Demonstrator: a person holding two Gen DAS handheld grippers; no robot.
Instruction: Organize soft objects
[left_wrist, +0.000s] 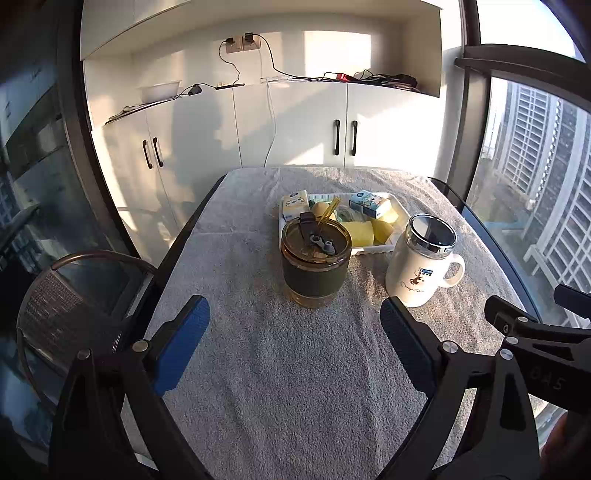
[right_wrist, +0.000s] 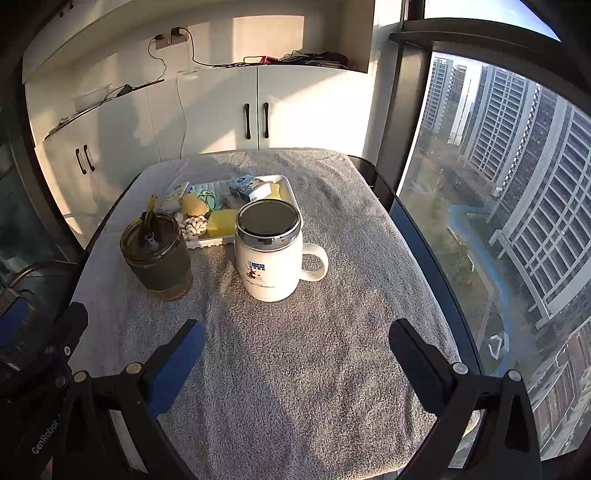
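Two tissue packs (left_wrist: 370, 204) in one tray (left_wrist: 396, 201).

Low, warm sunlight comes in through the window (right_wrist: 517, 192) at the right of the frame and falls in bright patches on the white cabinets (left_wrist: 295, 122), where soft shadows break them up. The grey towel (left_wrist: 295, 350) on the desk is evenly lit and its nap looks crisp. The glass tumbler (left_wrist: 316, 258) glows amber. The left of both frames stays dim. Fisheye distortion bends the window frames and cabinet lines, and the corners are black.
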